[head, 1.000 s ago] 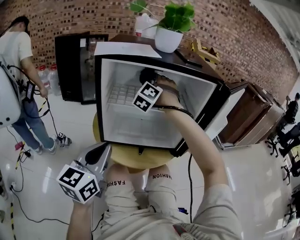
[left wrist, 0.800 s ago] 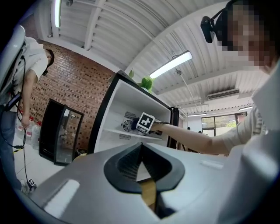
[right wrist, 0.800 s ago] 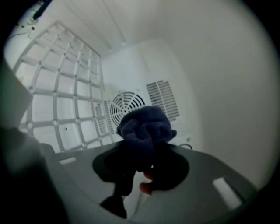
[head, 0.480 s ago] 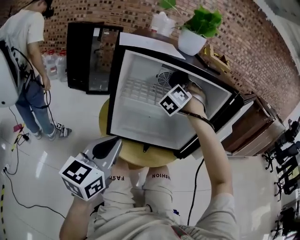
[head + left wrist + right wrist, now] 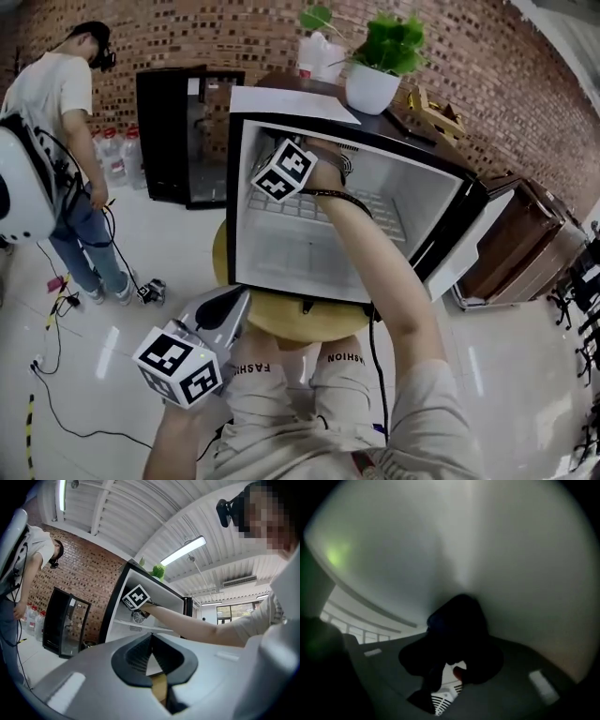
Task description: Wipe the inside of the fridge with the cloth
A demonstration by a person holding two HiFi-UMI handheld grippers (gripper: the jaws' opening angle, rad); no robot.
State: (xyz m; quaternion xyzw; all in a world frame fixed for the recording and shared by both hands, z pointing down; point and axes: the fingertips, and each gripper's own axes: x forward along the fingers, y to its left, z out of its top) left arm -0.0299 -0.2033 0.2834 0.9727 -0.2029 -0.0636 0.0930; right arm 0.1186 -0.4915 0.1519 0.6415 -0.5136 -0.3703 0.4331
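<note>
The small white-lined fridge [image 5: 348, 128] stands open on a round wooden table [image 5: 309, 321]. My right gripper [image 5: 284, 171] reaches into its upper left corner, and its marker cube hides the jaws in the head view. In the right gripper view that gripper [image 5: 450, 663] is shut on a dark cloth [image 5: 457, 620], which is bunched against the white inner wall. A fan grille [image 5: 443, 701] shows below the cloth. My left gripper [image 5: 221, 314] hangs low in front of the table, shut and holding nothing; it [image 5: 151, 645] looks toward the fridge [image 5: 123, 603] from below.
A wire shelf [image 5: 377, 212] crosses the fridge's middle, and its door [image 5: 471, 251] swings open to the right. A potted plant [image 5: 373, 86] stands on top. A black glass-door cooler [image 5: 178, 131], a standing person [image 5: 66, 122] and floor cables [image 5: 56, 366] are to the left.
My right gripper has swept with the cloth from the back right, near the fan, up to the upper left corner of the fridge. The left gripper has stayed where it was.
</note>
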